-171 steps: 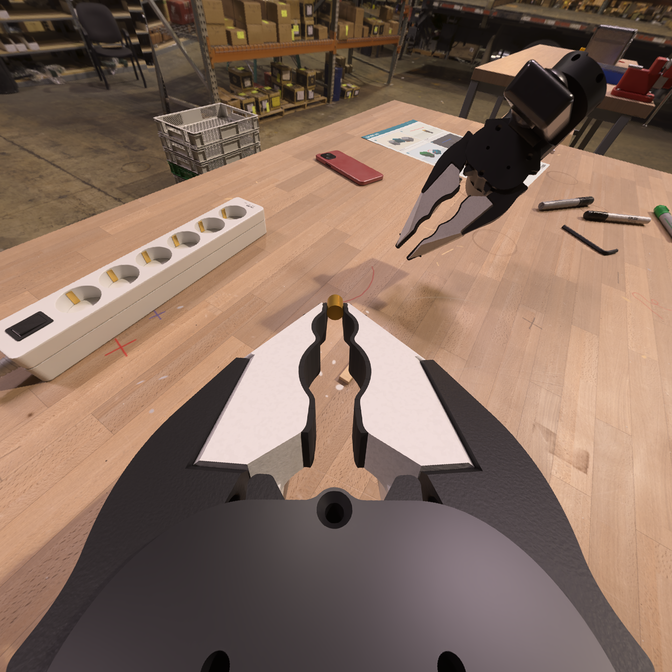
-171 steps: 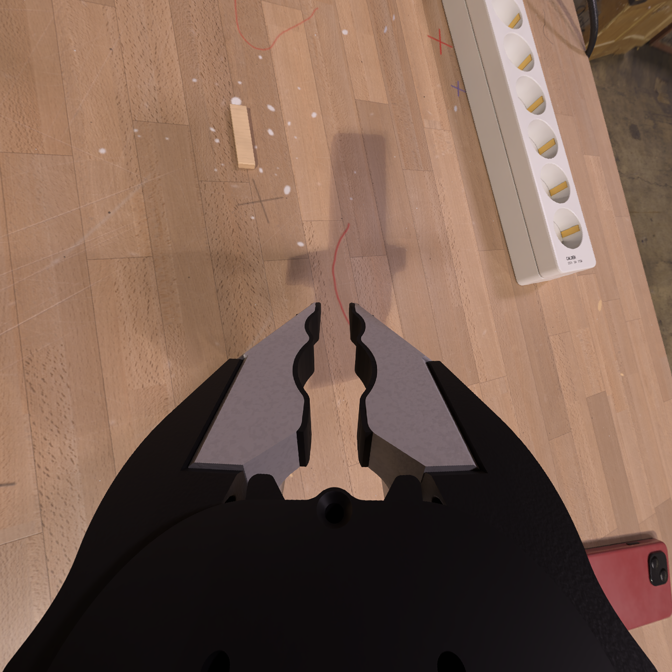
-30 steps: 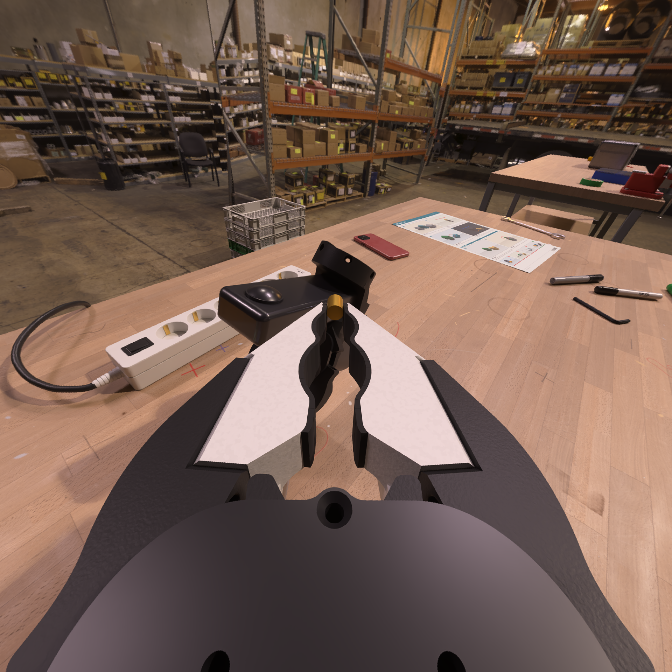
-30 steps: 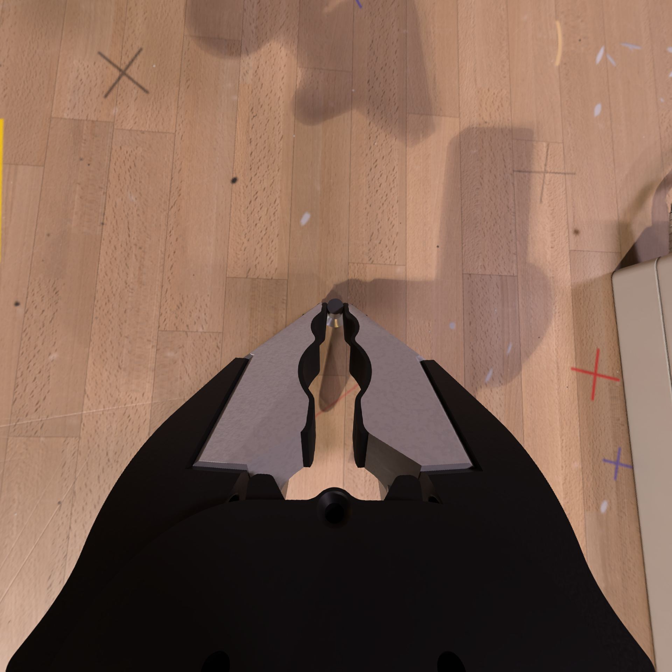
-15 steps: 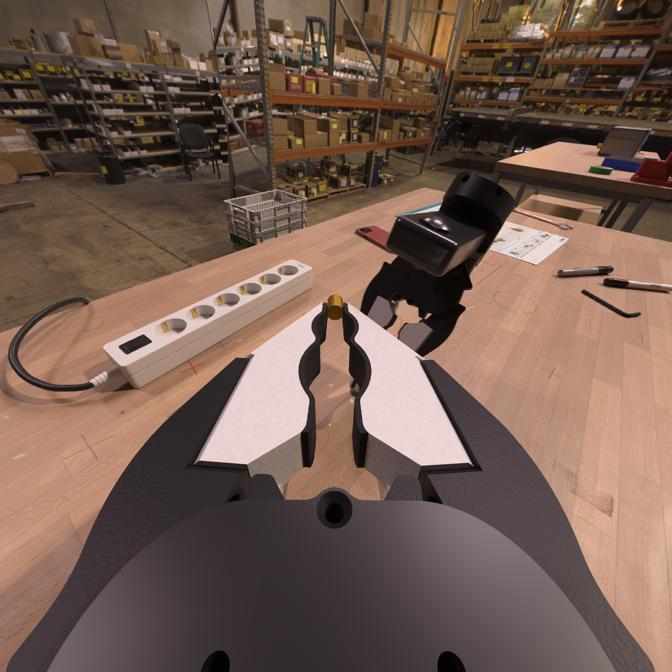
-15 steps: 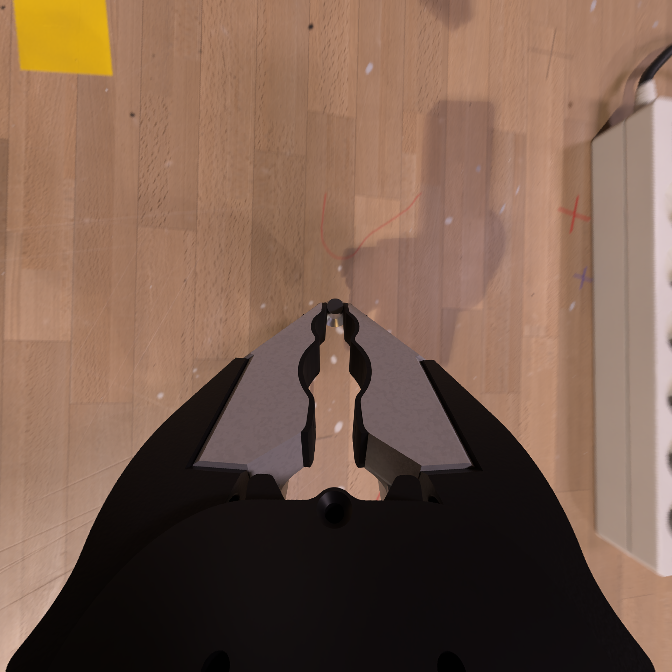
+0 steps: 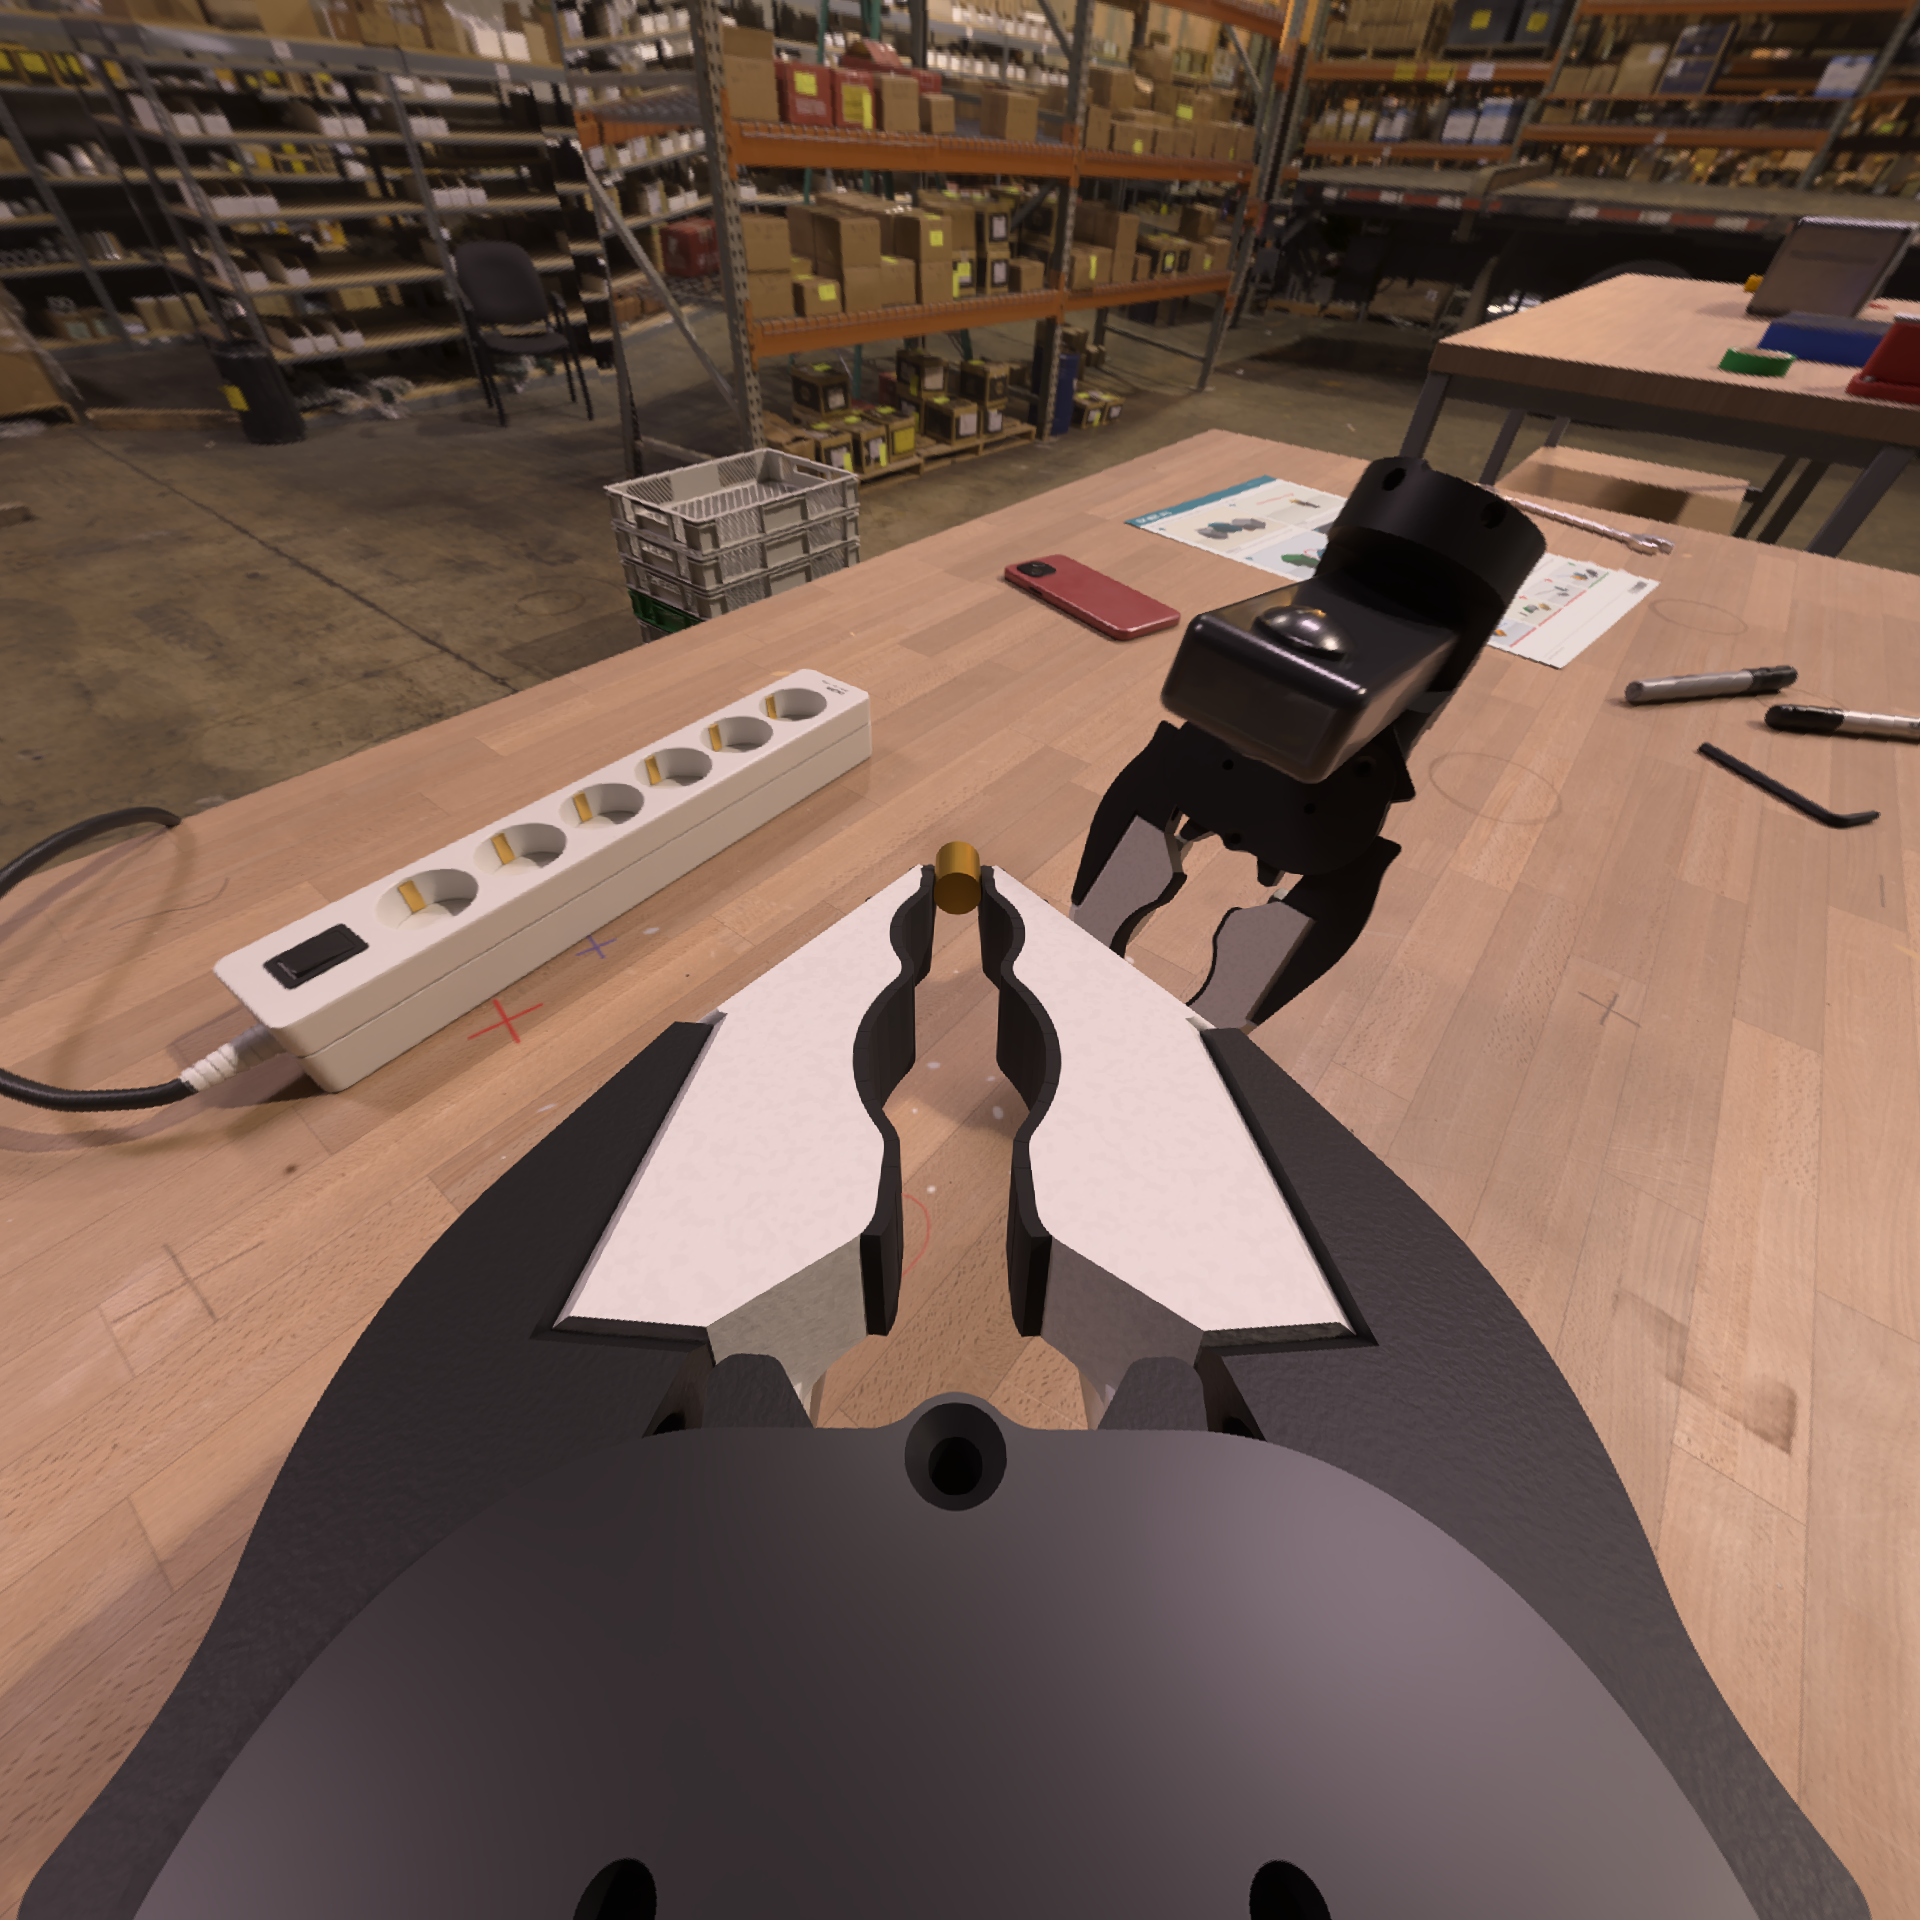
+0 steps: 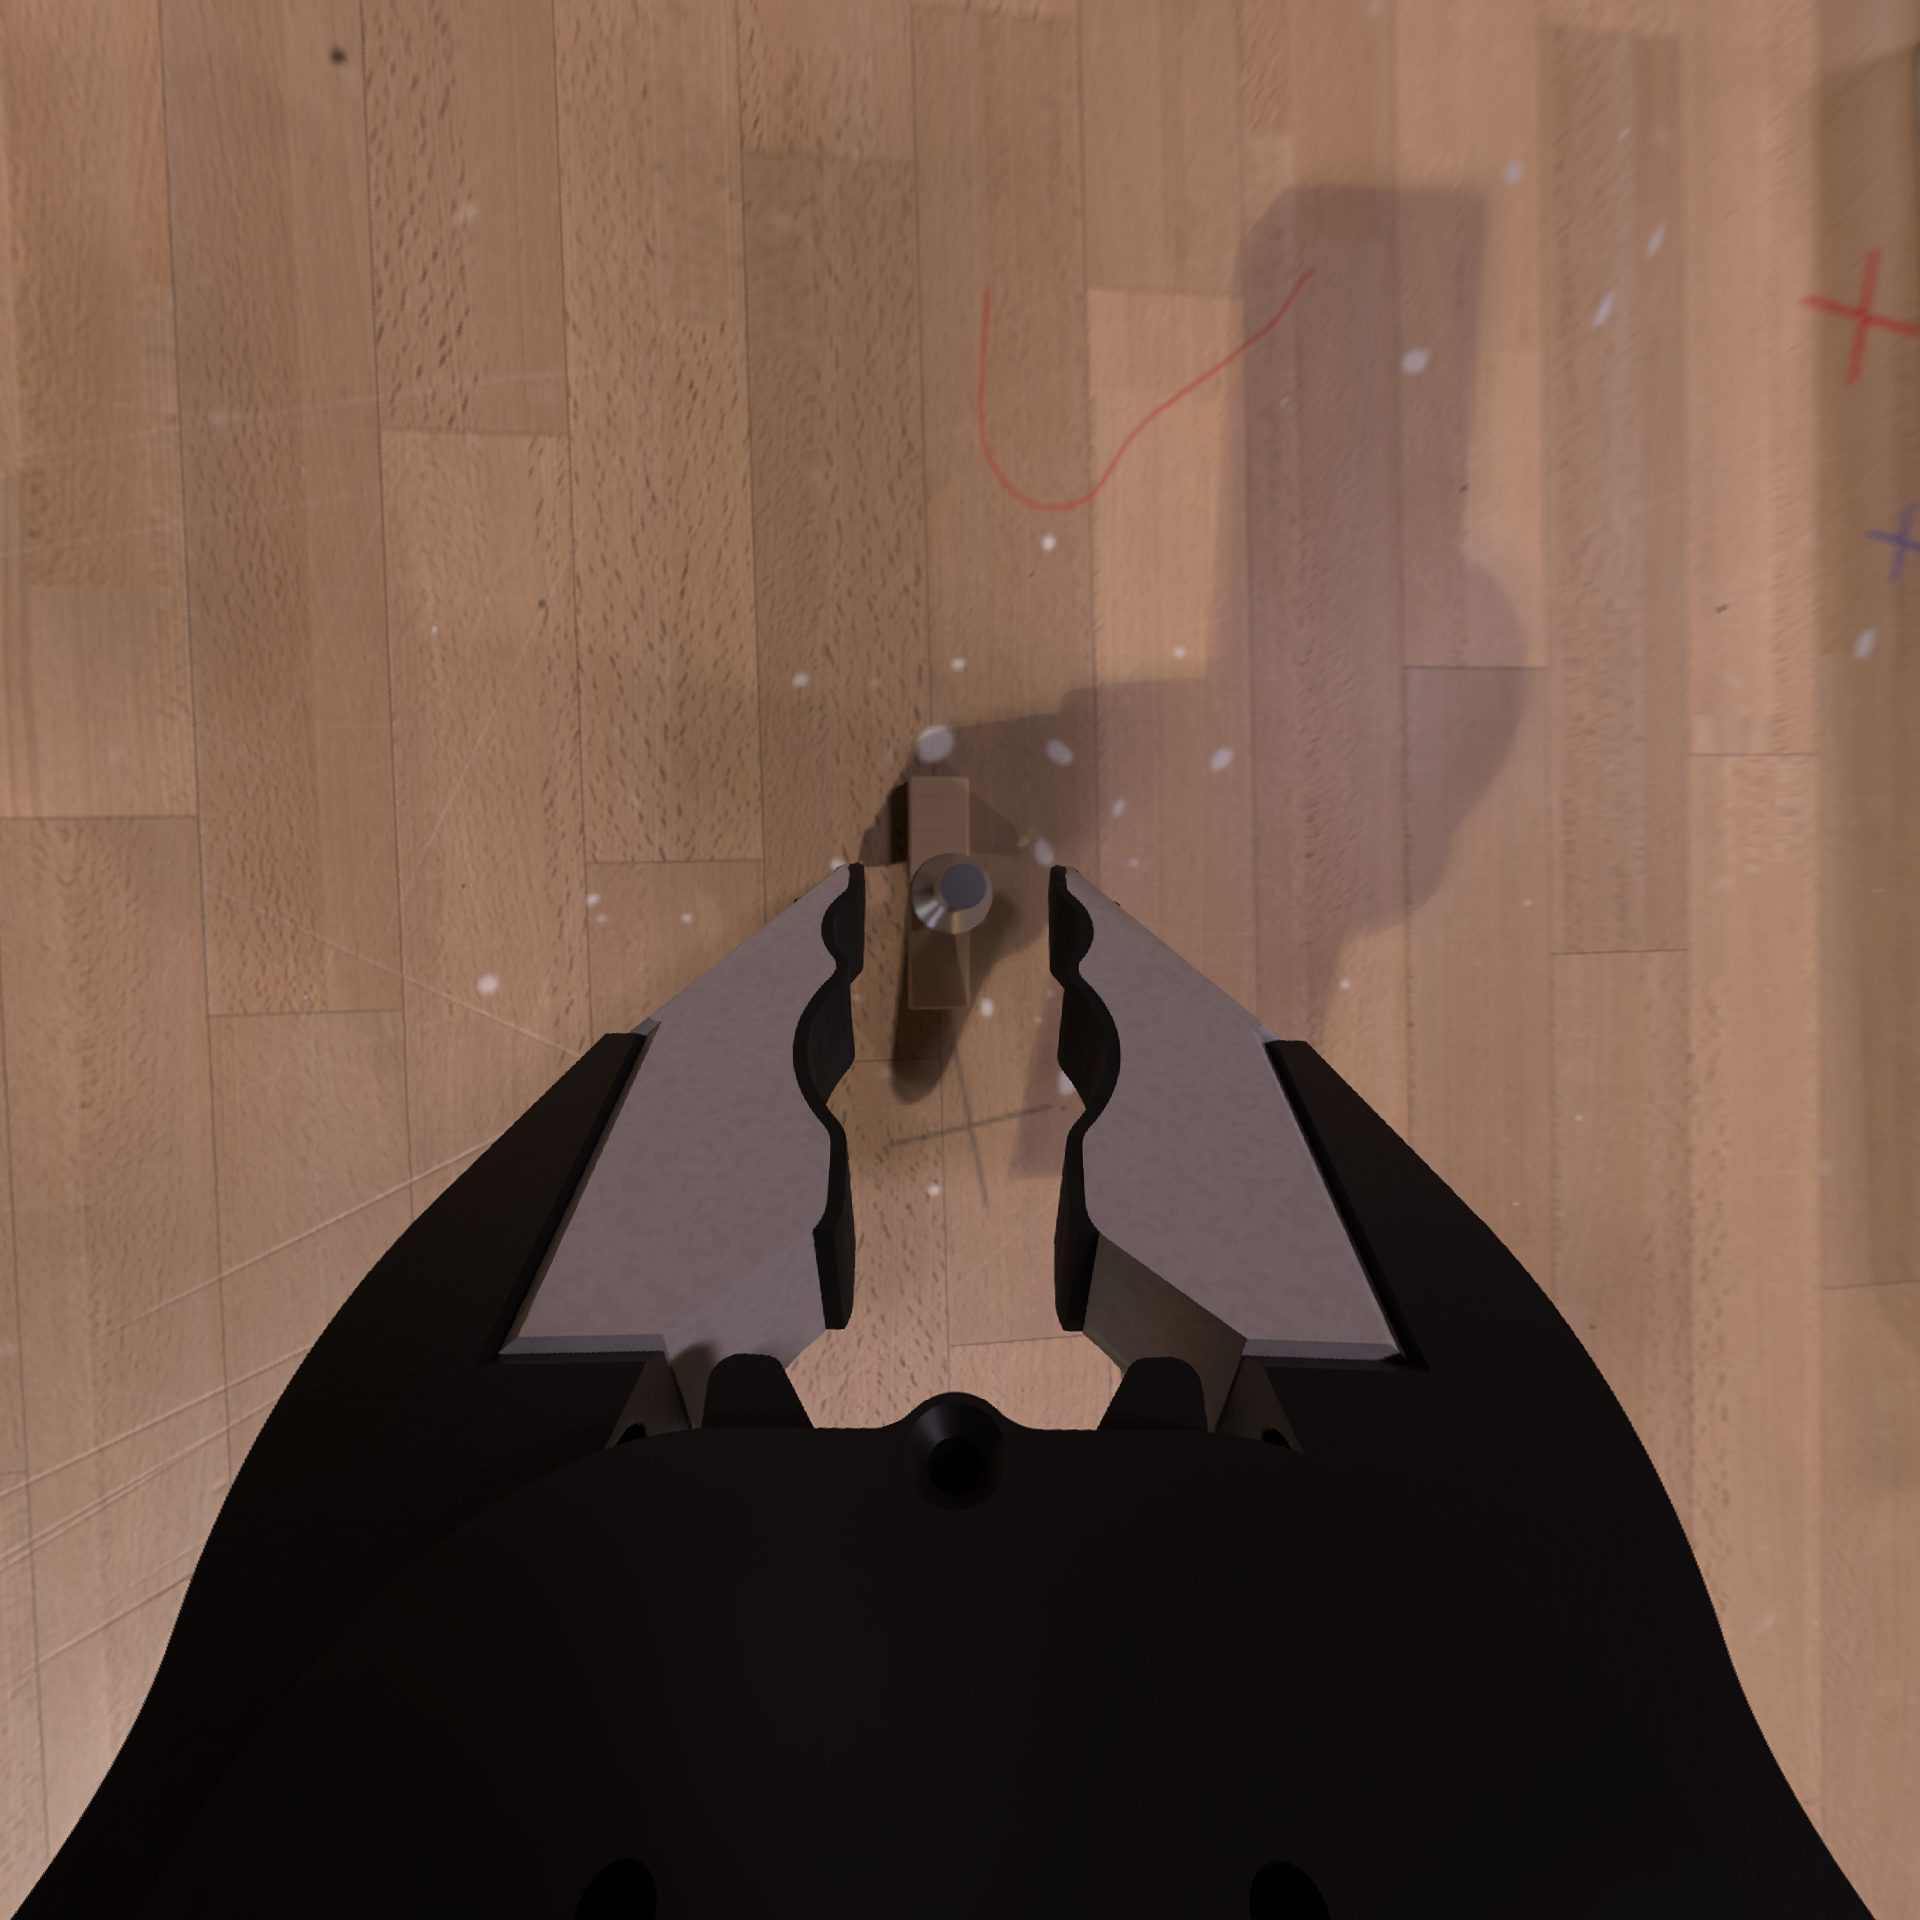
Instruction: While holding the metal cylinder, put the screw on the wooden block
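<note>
My left gripper [image 7: 957, 896] is shut on a small brass-coloured metal cylinder [image 7: 957, 878] at its fingertips, held above the wooden table. My right gripper [image 8: 951, 894] is open and points straight down. Between its fingertips a grey screw [image 8: 951, 896] stands head up on a small wooden block [image 8: 940, 810] that lies on the table. The fingers do not touch the screw. In the left wrist view the black right gripper [image 7: 1210, 992] hangs open just right of my left fingertips; the block and screw are hidden there.
A white power strip [image 7: 551, 868] with a black cable lies to the left. A red phone [image 7: 1091, 597], printed sheets [image 7: 1558, 613], markers [image 7: 1709, 684] and a hex key [image 7: 1787, 798] lie farther right. A grey crate stack [image 7: 732, 540] stands beyond the table edge.
My right gripper has opened and let go of the screw, which now stands on the wooden block. It moved over the block and lower. My left gripper keeps the cylinder.
</note>
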